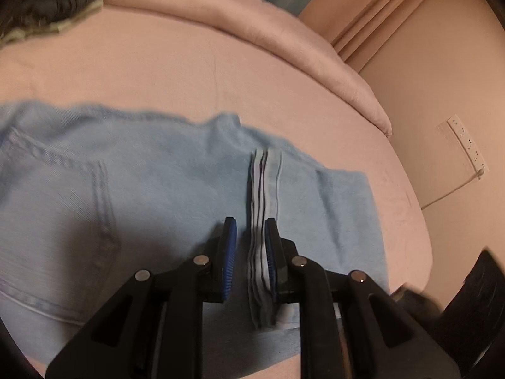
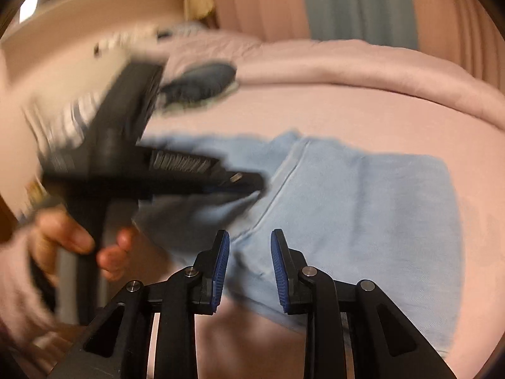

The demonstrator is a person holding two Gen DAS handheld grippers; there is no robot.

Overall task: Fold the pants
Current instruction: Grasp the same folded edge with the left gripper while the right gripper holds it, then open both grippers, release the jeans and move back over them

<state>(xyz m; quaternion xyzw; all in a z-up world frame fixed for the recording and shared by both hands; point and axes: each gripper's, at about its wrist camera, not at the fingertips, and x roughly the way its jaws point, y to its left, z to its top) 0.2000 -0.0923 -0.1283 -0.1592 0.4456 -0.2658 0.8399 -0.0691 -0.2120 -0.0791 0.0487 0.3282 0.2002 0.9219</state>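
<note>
Light blue denim pants point(image 1: 151, 189) lie folded on a pink bed point(image 1: 157, 72). In the left wrist view, my left gripper point(image 1: 251, 230) has its jaws apart around a stacked layered edge of the pants point(image 1: 265, 195), which rests against the right pad. In the right wrist view, my right gripper point(image 2: 249, 243) is open and empty just above the near edge of the pants point(image 2: 363, 202). The left gripper's black body point(image 2: 132, 164), held by a hand, shows blurred at the left with its tip on the fabric.
A rolled pink blanket point(image 1: 252, 22) runs along the far side of the bed. A dark cushion-like item point(image 2: 195, 87) lies at the far left. A wall with a white power strip point(image 1: 467, 145) stands to the right of the bed.
</note>
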